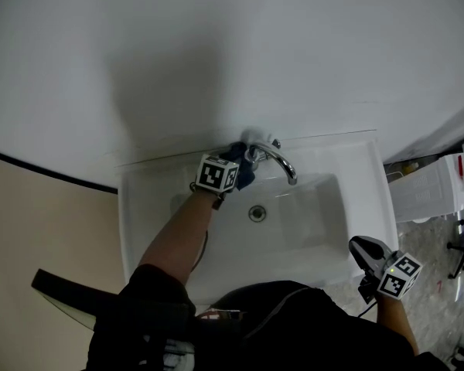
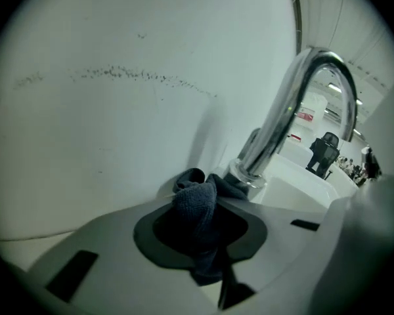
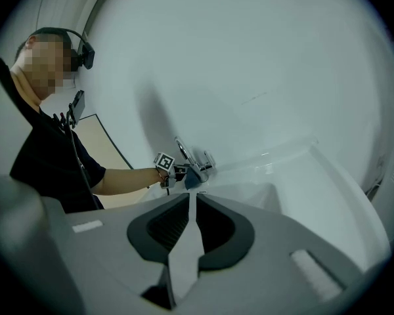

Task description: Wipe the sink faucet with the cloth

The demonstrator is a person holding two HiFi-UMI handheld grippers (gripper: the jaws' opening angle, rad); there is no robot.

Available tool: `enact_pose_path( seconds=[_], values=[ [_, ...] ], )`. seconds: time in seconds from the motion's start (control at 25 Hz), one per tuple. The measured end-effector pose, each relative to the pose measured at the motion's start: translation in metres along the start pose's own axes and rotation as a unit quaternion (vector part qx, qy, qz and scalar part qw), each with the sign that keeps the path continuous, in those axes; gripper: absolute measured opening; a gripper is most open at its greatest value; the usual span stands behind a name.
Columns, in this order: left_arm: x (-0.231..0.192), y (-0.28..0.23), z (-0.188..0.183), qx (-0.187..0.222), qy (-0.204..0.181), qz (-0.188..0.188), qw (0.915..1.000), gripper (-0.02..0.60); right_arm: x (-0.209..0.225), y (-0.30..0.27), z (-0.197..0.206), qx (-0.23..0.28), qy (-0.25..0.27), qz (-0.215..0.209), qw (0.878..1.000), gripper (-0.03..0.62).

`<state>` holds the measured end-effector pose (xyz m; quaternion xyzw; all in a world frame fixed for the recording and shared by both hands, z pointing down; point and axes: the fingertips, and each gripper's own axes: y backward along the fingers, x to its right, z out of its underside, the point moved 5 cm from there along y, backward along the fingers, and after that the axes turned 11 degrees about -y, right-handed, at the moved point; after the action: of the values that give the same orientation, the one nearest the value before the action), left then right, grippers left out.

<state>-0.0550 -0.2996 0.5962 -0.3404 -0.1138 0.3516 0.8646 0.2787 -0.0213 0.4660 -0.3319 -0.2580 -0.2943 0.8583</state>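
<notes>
The chrome faucet [image 1: 282,161] rises at the back of the white sink [image 1: 363,207] and arches over the basin. My left gripper [image 1: 240,165] is at the faucet's base, shut on a bunched dark blue cloth [image 2: 196,205]. The cloth's far end lies against the base of the faucet [image 2: 282,110]. My right gripper [image 1: 369,250] hangs off the sink's front right corner, shut, with nothing between its jaws. In the right gripper view the cloth [image 3: 192,178] shows beside the faucet [image 3: 184,151], far beyond the closed jaws.
A plain white wall [image 1: 216,45] stands right behind the faucet. The drain [image 1: 256,213] sits mid-basin. A white ribbed unit [image 1: 429,192] stands to the right of the sink, on a speckled floor. My body fills the lower edge of the head view.
</notes>
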Motion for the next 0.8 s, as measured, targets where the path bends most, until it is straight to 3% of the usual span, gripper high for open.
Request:
enact_pose_path(
  seconds=[0.2, 0.28, 0.36, 0.48, 0.56, 0.6, 0.68, 0.8],
  values=[
    [0.059, -0.004, 0.018, -0.028, -0.045, 0.070, 0.9961, 0.071, 0.001, -0.004, -0.005, -0.010, 0.009, -0.002, 1.000, 0.034],
    [0.070, -0.023, 0.019, -0.037, -0.003, 0.074, 0.9966, 0.071, 0.000, -0.006, -0.006, -0.008, 0.006, -0.002, 1.000, 0.034],
    [0.072, -0.036, 0.022, -0.037, 0.066, 0.079, 0.9940, 0.071, -0.004, -0.007, -0.003, -0.005, 0.009, -0.005, 1.000, 0.034],
    [0.073, -0.020, 0.015, -0.011, 0.168, 0.101, 0.9806, 0.071, -0.009, 0.004, 0.006, 0.001, 0.016, -0.004, 1.000, 0.035],
    [0.073, 0.003, -0.003, 0.016, 0.200, 0.121, 0.9721, 0.071, -0.006, 0.011, 0.005, 0.009, 0.012, -0.001, 1.000, 0.034],
    [0.072, 0.013, -0.013, 0.028, 0.199, 0.123, 0.9719, 0.071, -0.002, 0.013, 0.003, 0.013, 0.008, 0.002, 1.000, 0.035],
    [0.066, 0.028, -0.029, 0.047, 0.165, 0.102, 0.9798, 0.071, 0.005, 0.016, 0.002, 0.019, -0.002, 0.006, 1.000, 0.035],
    [0.060, 0.039, -0.032, 0.051, 0.065, 0.038, 0.9958, 0.071, 0.006, 0.014, 0.005, 0.016, -0.006, 0.003, 1.000, 0.035]
  ],
)
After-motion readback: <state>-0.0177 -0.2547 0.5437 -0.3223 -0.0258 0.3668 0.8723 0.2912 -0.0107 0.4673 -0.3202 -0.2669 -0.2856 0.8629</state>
